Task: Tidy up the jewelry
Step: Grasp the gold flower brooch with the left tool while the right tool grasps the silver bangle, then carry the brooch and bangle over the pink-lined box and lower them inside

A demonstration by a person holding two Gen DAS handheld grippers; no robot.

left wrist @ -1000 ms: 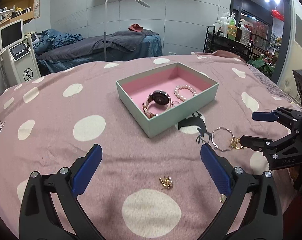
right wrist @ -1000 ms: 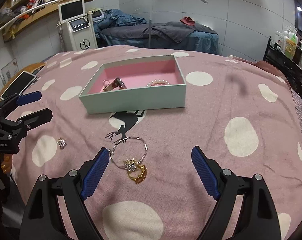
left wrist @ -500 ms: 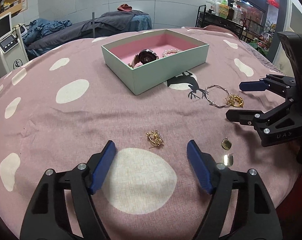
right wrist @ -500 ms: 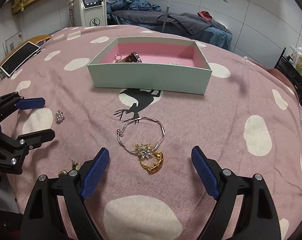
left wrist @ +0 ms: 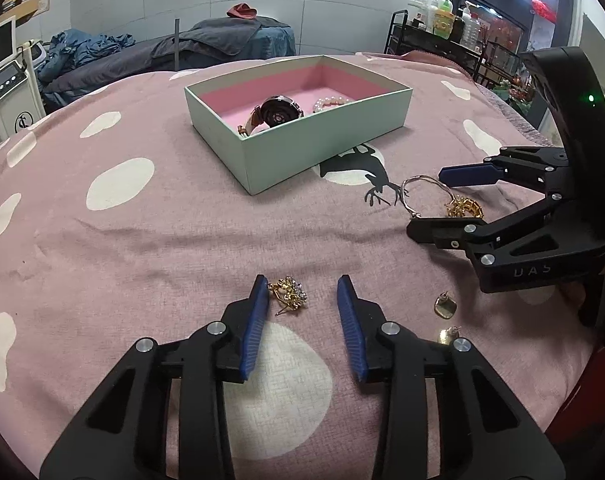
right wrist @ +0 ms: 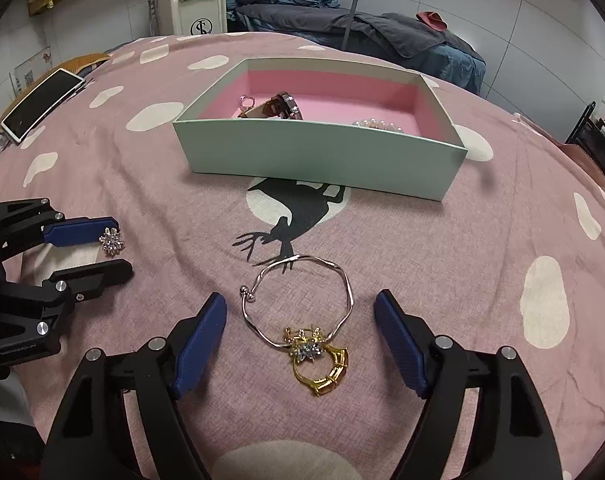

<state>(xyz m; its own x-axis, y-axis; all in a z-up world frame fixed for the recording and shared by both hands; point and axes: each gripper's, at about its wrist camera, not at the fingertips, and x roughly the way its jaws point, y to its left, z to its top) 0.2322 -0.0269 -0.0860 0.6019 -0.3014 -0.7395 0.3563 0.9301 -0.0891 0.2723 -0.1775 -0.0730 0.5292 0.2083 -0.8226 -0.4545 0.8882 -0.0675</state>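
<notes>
A mint box (left wrist: 322,148) with a pink lining holds a watch (left wrist: 276,114) and a pearl bracelet (left wrist: 330,103); it also shows in the right wrist view (right wrist: 318,156). My left gripper (left wrist: 302,286) is open around a gold flower earring (left wrist: 290,292) on the pink cloth; the earring lies close to the left finger. My right gripper (right wrist: 300,308) is open around a silver bangle (right wrist: 302,300) and a gold ring with a crystal flower (right wrist: 320,358). The right gripper also shows in the left wrist view (left wrist: 426,200).
Two small gold pendants (left wrist: 445,306) lie on the cloth right of my left gripper. A tablet (right wrist: 42,104) lies at the table's far left edge. A massage bed and a white machine (right wrist: 192,0) stand behind the table.
Both grippers have come down and forward. The left jaws have narrowed around the gold flower earring. The right jaws now straddle the bangle and ring.
</notes>
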